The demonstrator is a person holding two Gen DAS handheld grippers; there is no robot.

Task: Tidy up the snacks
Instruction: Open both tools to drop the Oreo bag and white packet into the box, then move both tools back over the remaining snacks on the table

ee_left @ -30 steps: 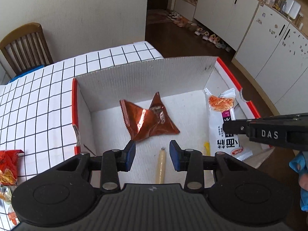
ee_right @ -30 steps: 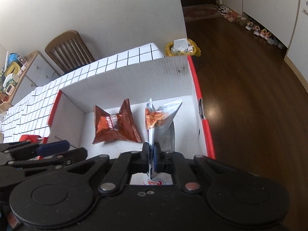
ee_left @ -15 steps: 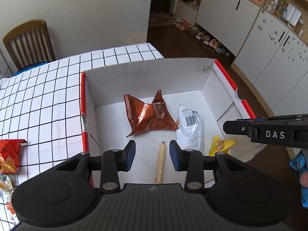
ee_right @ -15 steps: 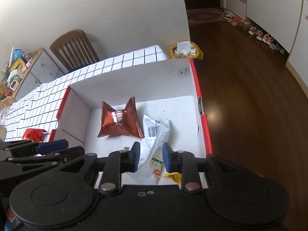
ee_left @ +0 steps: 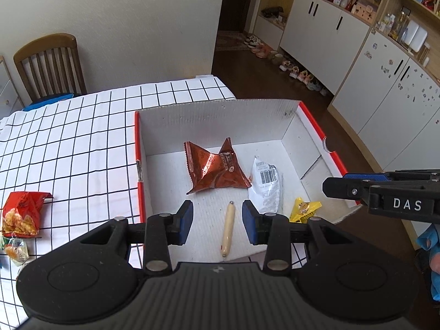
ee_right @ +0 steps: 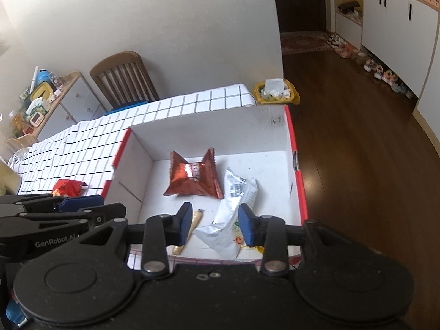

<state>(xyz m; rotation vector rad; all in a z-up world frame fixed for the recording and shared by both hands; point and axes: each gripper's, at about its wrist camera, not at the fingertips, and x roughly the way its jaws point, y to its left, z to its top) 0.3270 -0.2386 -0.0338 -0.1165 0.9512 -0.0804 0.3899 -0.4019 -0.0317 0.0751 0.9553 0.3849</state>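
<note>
Both claws are empty with jaws spread wide. The left gripper (ee_left: 217,221) hangs over the near edge of the box (ee_left: 220,115); the right gripper (ee_right: 215,222) hangs over the same edge, further right.

Contents of box, left wrist view: brown pouch (ee_left: 216,169) near centre; white packet (ee_left: 266,185) at its 3 o'clock, touching or nearly so; sausage stick (ee_left: 228,227) at the pouch's 6 o'clock, lying apart; yellow sachet (ee_left: 302,209) at 4 o'clock, by the near wall. On the tablecloth (ee_left: 82,137), outside the box at its 9 o'clock: red bag (ee_left: 22,210), with a smaller packet (ee_left: 15,250) just below it.

Task status, as judged: four items boxed, at least two outstanding on the table.

Handling assessment of the red bag: light, soft, air-filled film; contents look like brittle crisps. Film likely slick and will crumple under the pads. Recommended hold: the flat crimped seam at the top edge, nipped thin, not across the belly, which risks crushing the contents or squeezing the bag out sideways. The left claw is the nearer one. The small packet's type cannot be made out; a similar edge hold is probably suitable.
</note>
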